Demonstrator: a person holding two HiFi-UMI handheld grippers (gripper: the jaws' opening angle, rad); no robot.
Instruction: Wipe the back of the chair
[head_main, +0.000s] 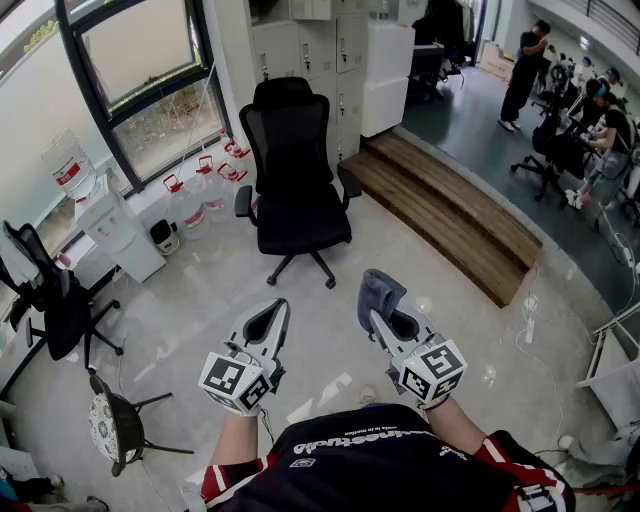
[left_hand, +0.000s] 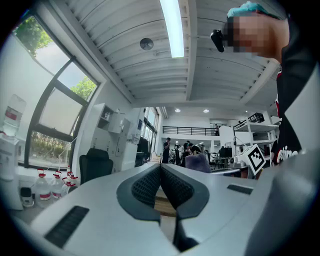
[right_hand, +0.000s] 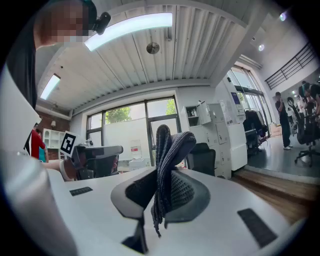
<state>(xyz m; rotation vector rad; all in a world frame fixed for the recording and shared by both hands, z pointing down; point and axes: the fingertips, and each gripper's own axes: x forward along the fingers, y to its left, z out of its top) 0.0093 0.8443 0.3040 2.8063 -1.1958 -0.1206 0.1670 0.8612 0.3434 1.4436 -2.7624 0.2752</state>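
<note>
Fingers of the right gripper are pinched tight on a grey-blue cloth. The fabric bunches up above the tips and a frayed end hangs down between the pads. On the left gripper, the fingers meet at the tips with nothing between them.

Both grippers are held side by side, low in front of the person's torso and pointing forward, with the marker cubes nearest the body. They're close to each other but not touching.

The target is the black office chair, which stands on the pale floor well ahead of both grippers, nothing touching it. Its seat faces the person and its mesh back is on the far side, towards the white cabinets. Neither the cloth nor either gripper touches the chair.

Surroundings:
- Red-capped water bottles sit on the floor along the window, just left of the chair.
- A wooden step runs diagonally to its right.
- A second black chair is at far left.
- People are at desks beyond the step, top right.
</note>
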